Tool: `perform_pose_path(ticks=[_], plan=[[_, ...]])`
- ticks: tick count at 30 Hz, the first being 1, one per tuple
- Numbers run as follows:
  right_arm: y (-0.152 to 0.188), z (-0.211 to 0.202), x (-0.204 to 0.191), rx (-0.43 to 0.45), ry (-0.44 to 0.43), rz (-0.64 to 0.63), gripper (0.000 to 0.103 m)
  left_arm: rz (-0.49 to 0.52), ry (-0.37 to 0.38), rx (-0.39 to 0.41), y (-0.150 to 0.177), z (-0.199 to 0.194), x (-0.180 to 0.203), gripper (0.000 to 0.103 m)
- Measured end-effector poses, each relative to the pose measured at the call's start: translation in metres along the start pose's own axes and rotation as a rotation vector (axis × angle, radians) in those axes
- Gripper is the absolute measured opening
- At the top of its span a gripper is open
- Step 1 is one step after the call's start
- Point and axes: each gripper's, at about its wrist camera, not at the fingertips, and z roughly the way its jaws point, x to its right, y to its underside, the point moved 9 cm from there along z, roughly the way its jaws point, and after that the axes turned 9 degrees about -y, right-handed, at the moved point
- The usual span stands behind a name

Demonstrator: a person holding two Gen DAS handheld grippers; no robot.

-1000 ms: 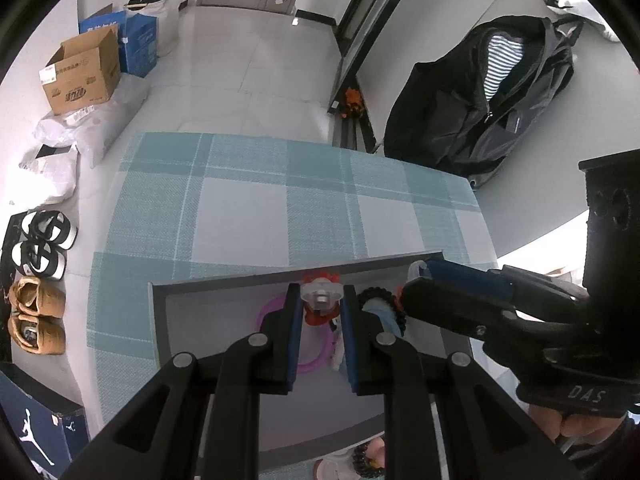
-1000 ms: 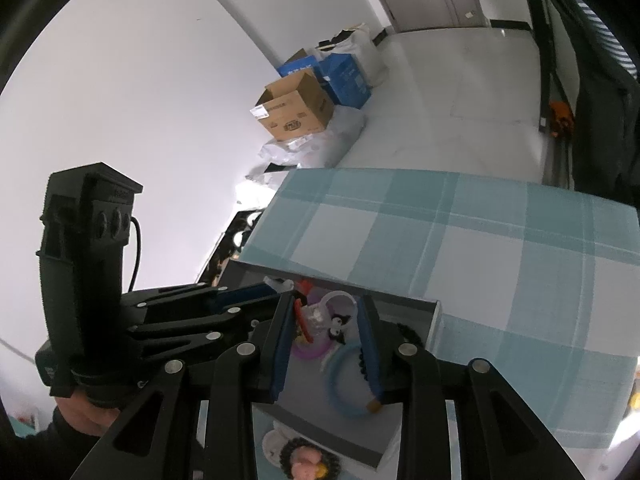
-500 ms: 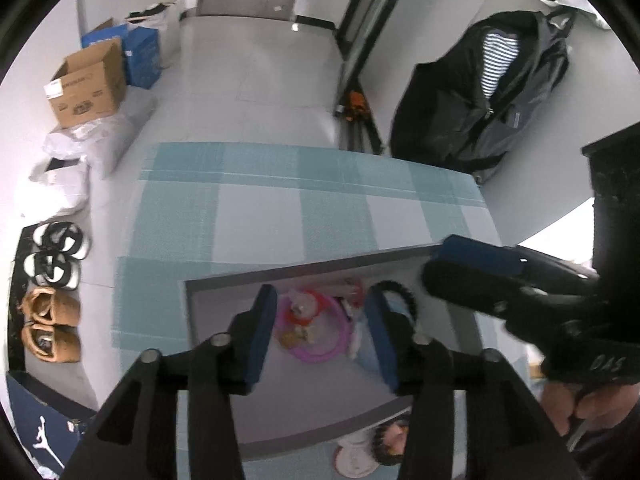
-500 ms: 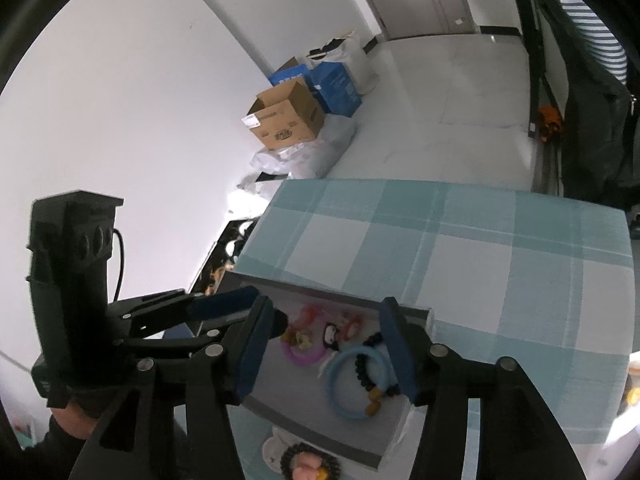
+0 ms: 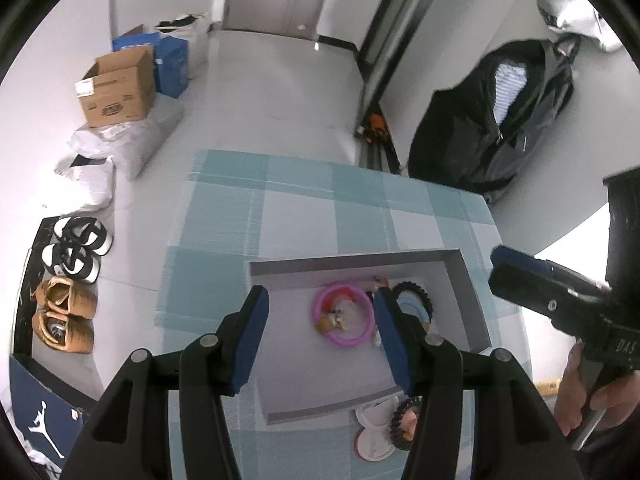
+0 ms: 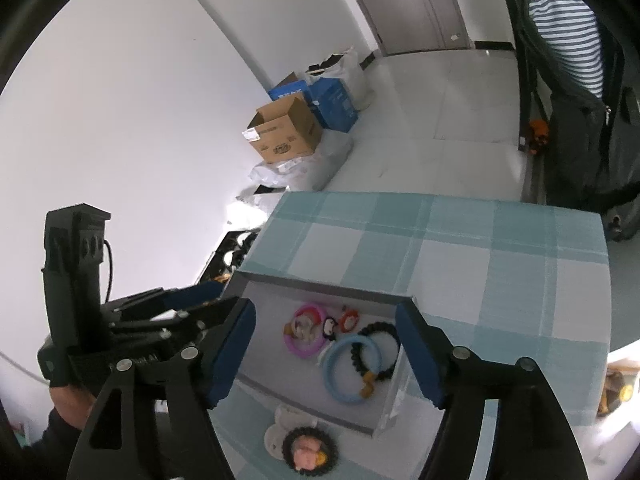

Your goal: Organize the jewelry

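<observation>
Both tongs, left [image 5: 320,336] and right [image 6: 326,354], gape empty above the tray [image 6: 320,286]; reaching for the stray bracelet [image 6: 310,454] risks nudging the tray's near wall.

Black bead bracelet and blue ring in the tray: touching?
Touching. The right wrist view shows the black bead bracelet overlapping the blue ring inside the tray.

Pink ring [image 6: 306,330], blue ring [image 6: 347,368] and black beaded bracelet [image 6: 376,350] lie flat inside a grey tray [image 6: 320,286]. Another black beaded bracelet [image 6: 310,456] rests outside its near edge
</observation>
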Motion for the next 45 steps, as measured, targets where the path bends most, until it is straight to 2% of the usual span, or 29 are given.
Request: perform_pose_path(ticks=[5,9,11,17,20,24,26,28,31,34,38,45], plan=[[0.009,-0.005,-0.007,0.003,0.014,-0.041,0.076,0.032,-0.097,0.057,0.007,-0.011,-0.005,0.050],[0.018,-0.012,-0.013,0.023,0.029,-0.072,0.085,-0.001,-0.087,0.100,0.013,-0.025,-0.007,0.050],[0.026,-0.017,-0.014,0.026,0.039,-0.080,0.085,0.007,-0.118,0.120,0.018,-0.030,-0.009,0.051],[0.053,-0.030,-0.012,0.027,0.082,-0.079,0.093,-0.029,-0.138,0.142,0.039,-0.039,-0.014,0.067],[0.067,-0.039,-0.009,0.022,0.099,-0.076,0.093,0.005,-0.127,0.107,0.053,-0.033,-0.004,0.068],[0.084,-0.050,-0.008,0.046,0.106,-0.056,0.098,0.013,-0.117,0.098,0.065,-0.032,0.005,0.069],[0.094,-0.049,-0.009,0.051,0.096,-0.028,0.098,0.029,-0.117,0.061,0.076,-0.026,0.010,0.069],[0.103,-0.047,-0.011,0.044,0.102,-0.027,0.098,0.058,-0.136,0.015,0.090,-0.017,0.013,0.069],[0.119,-0.039,-0.013,0.017,0.109,-0.025,0.098,0.094,-0.149,-0.005,0.104,-0.013,0.017,0.069],[0.131,-0.027,-0.016,-0.022,0.115,-0.031,0.098,0.070,-0.139,-0.030,0.116,-0.011,0.015,0.069],[0.137,-0.015,-0.019,-0.049,0.129,-0.055,0.098,0.089,-0.181,-0.023,0.124,-0.013,0.011,0.069],[0.140,0.009,-0.013,-0.105,0.144,-0.004,0.097,0.070,-0.208,-0.025,0.127,-0.009,-0.004,0.069]])
